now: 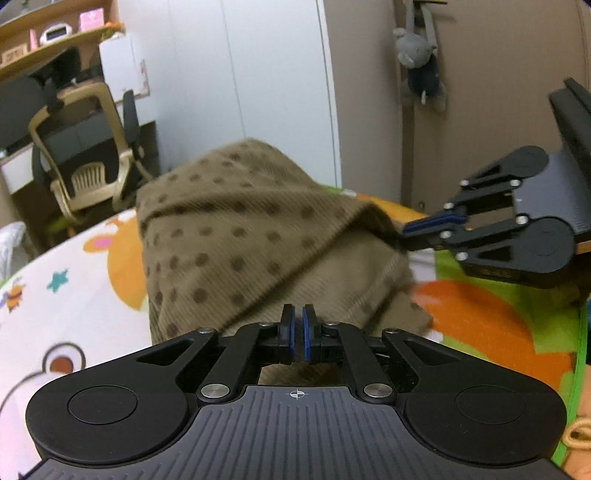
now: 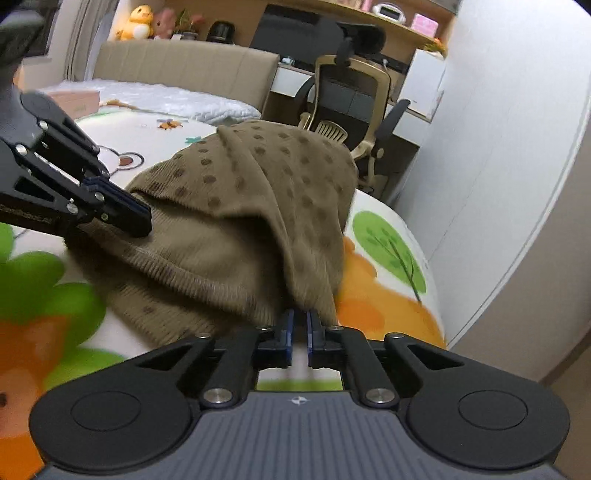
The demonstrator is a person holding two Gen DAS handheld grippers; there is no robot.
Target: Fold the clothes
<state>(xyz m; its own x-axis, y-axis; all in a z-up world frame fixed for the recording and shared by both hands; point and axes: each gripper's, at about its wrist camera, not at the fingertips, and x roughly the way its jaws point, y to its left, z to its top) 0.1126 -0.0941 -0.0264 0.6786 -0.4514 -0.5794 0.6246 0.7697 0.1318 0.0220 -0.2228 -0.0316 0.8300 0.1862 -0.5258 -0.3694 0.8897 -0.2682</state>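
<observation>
A brown dotted garment [image 1: 236,236] lies bunched in a raised heap on a bed covered by a cartoon-print blanket [image 1: 85,280] in orange, green and white. 2 black hand-held grippers pinch its near edge. The left gripper [image 1: 298,334] has its blue-padded jaws drawn together on a fold of the ribbed cloth. The right gripper [image 2: 300,334] is clamped on another part of the hem, with the fabric hanging from its tips.

Only the left wrist view shows a grey plush toy [image 1: 419,55] hanging on a brown door. Only the right wrist view shows the bed's beige headboard [image 2: 184,70] and a yellow duck toy [image 2: 138,22]. Both views show a tan office chair [image 2: 354,107].
</observation>
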